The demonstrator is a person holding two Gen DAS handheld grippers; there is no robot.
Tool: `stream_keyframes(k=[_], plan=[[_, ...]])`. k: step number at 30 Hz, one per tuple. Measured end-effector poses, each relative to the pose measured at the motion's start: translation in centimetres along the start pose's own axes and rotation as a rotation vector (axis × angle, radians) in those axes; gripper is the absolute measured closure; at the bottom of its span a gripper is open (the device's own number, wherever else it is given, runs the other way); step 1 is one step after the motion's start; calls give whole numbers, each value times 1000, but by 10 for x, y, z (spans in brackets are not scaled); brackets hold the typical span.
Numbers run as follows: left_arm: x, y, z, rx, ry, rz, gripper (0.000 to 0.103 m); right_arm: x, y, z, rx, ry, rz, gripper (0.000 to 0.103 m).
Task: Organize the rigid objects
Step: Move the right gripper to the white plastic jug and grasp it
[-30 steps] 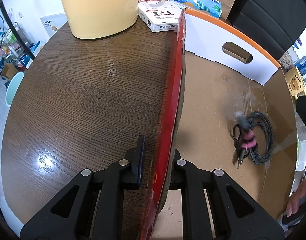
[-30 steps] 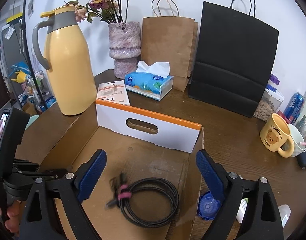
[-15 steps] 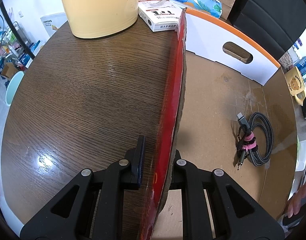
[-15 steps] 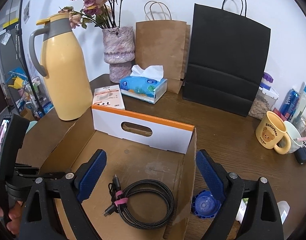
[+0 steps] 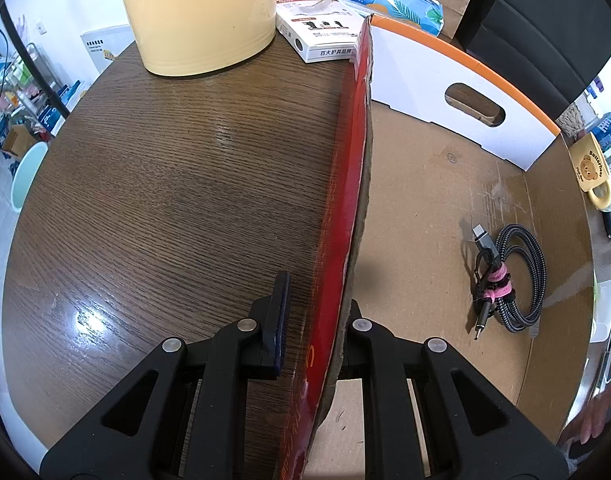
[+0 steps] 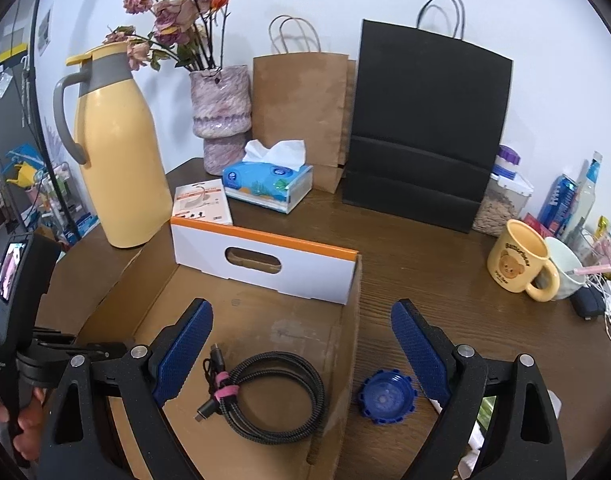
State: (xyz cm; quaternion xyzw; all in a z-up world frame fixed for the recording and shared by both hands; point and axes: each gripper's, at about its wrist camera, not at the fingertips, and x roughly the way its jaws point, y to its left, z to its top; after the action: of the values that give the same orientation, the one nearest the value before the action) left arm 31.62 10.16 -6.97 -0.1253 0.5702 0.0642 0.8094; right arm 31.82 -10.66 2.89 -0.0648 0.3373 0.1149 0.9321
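Note:
An open cardboard box [image 6: 265,320] sits on the wooden table. A coiled black braided cable with a pink tie [image 6: 269,396] lies on its floor; it also shows in the left wrist view [image 5: 509,280]. My left gripper [image 5: 313,320] straddles the box's red side wall [image 5: 345,200], its left pad slightly off the wall. My right gripper [image 6: 301,352] is open and empty above the box's right wall. A blue ribbed lid [image 6: 387,396] lies on the table just right of the box.
Behind the box stand a yellow jug [image 6: 113,148], a white product box [image 6: 201,200], a tissue box [image 6: 269,184], a vase [image 6: 221,116], a brown bag [image 6: 301,112] and a black bag [image 6: 425,128]. A yellow bear mug [image 6: 517,260] and clutter stand at right.
The right gripper has risen and drawn back from the box, staying open. The cable has settled still on the box floor. The left gripper has not moved.

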Motion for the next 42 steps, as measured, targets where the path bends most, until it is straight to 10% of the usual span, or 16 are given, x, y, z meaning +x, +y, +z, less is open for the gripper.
stream_keyframes(k=[25, 42], plan=[[0, 2, -1, 1, 0, 2, 92, -72, -115, -84, 140, 46, -299, 8], [0, 4, -2, 4, 3, 1, 92, -26, -170, -120, 349, 118, -370, 8]])
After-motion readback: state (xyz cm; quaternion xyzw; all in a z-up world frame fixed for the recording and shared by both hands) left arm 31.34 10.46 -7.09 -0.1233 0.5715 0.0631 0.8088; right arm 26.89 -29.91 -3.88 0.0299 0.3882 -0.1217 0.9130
